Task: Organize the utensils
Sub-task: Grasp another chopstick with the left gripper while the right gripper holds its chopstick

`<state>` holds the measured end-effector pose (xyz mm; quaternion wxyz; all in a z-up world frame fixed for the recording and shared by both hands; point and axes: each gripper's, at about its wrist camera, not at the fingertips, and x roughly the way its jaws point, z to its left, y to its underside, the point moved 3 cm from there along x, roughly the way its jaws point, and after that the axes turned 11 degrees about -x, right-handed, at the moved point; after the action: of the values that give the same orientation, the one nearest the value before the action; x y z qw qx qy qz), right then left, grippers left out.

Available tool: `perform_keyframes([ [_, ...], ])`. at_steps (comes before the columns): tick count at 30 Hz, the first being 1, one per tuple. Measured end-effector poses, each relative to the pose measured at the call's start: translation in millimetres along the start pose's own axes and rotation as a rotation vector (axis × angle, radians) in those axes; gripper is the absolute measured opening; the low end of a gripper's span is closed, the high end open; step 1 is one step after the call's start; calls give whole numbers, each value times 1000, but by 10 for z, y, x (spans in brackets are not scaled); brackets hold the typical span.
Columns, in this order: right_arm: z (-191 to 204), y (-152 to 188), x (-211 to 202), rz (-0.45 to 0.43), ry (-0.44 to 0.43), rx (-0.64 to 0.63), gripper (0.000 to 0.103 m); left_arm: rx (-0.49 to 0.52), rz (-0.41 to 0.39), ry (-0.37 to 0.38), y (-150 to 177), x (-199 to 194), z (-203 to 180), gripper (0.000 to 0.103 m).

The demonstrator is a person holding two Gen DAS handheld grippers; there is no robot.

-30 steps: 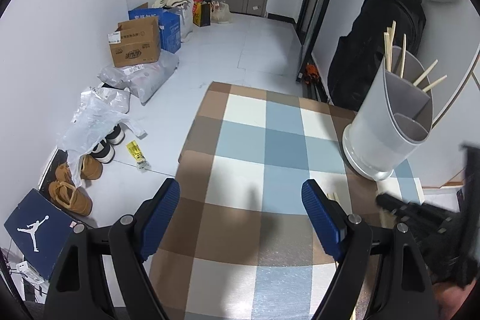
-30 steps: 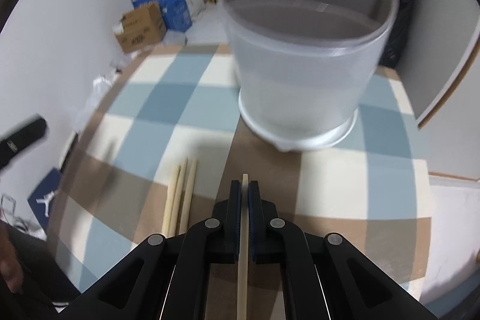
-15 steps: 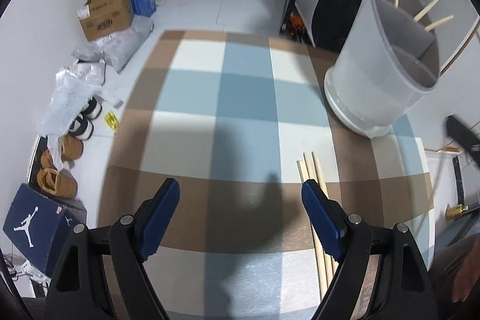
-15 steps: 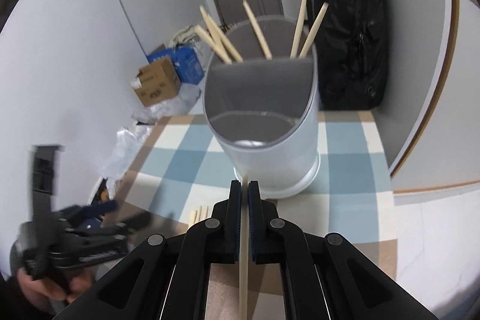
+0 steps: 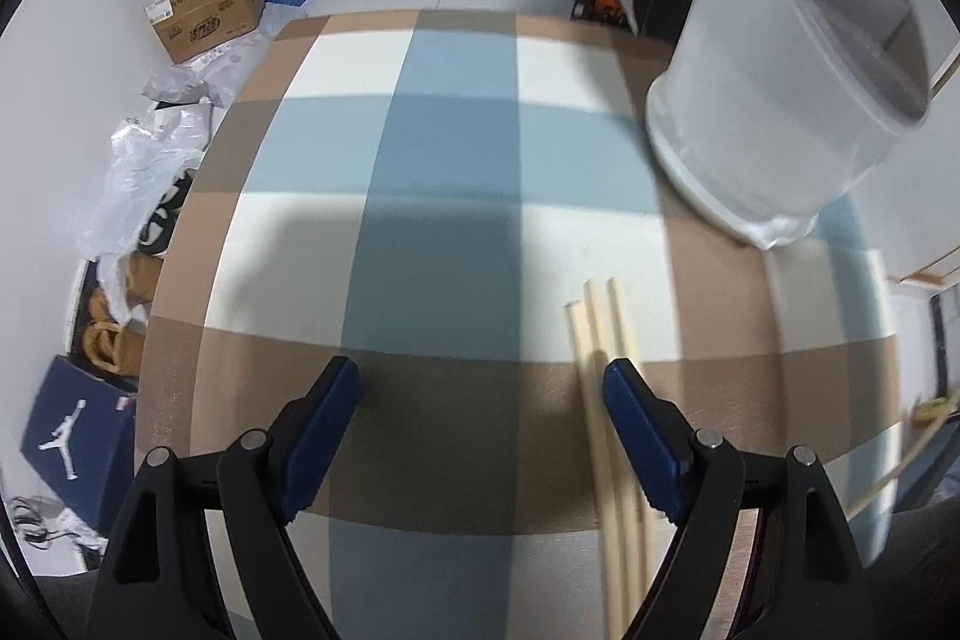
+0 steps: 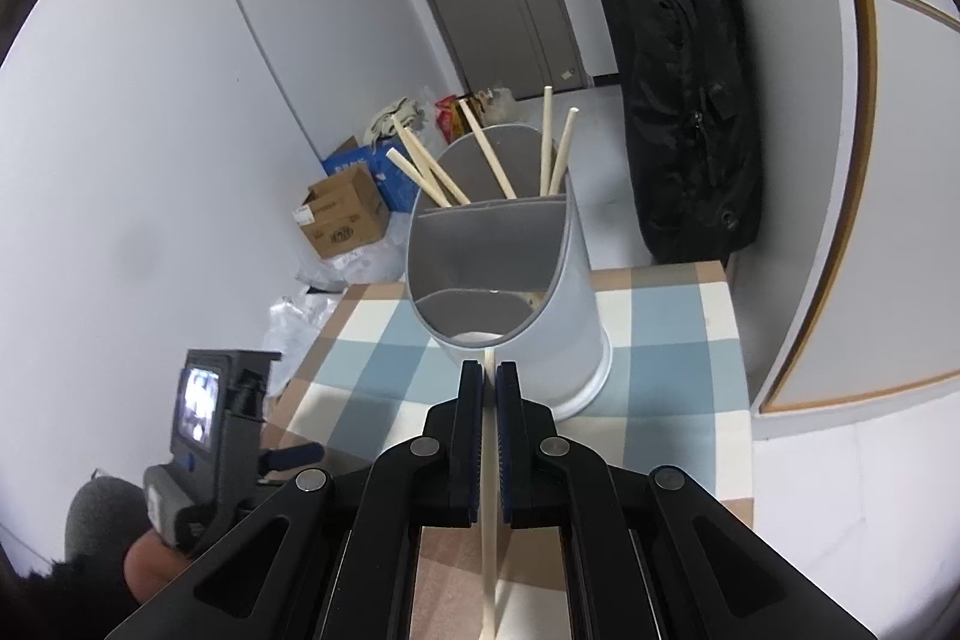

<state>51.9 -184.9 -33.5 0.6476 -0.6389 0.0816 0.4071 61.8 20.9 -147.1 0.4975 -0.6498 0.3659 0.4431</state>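
Observation:
A grey divided utensil holder [image 6: 510,280] stands at the far end of the checked tablecloth [image 6: 666,316], with several wooden chopsticks [image 6: 480,154] leaning out of its back compartments. My right gripper [image 6: 489,376] is shut on one chopstick [image 6: 489,520], whose tip points at the holder's front rim from above. In the left wrist view the holder [image 5: 780,112] is at the upper right and three loose chopsticks [image 5: 606,400] lie on the cloth. My left gripper [image 5: 480,382] hangs open over the cloth; its right finger covers part of the loose chopsticks.
A black backpack [image 6: 684,100] hangs right of the holder against the wall. On the floor left of the table lie cardboard boxes [image 5: 210,10], plastic bags [image 5: 138,184], shoes [image 5: 108,334] and a blue shoe box [image 5: 78,436]. The person's hand and left tool [image 6: 210,448] show at lower left.
My right gripper has risen and tilted up with its chopstick, from low by the holder's base to above its rim. My left gripper has sunk and moved right toward the three loose chopsticks.

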Motion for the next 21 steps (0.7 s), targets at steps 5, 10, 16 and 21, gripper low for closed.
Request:
perform_keyframes([
  [5,-51,-3,-50,-20,-13,10,4,0,-5,-24,-1,-34,36,80],
  [10,-120,0,-89,-35,-32,47,4,12,-8,-44,26,-29,18,80],
  [16,-124,-5,-123,-42,-42,54,4,12,10,-49,-64,23,-26,80],
  [21,-116,-11,-163,-59,-43,52,4,35,-9,-53,-100,28,-104,67],
])
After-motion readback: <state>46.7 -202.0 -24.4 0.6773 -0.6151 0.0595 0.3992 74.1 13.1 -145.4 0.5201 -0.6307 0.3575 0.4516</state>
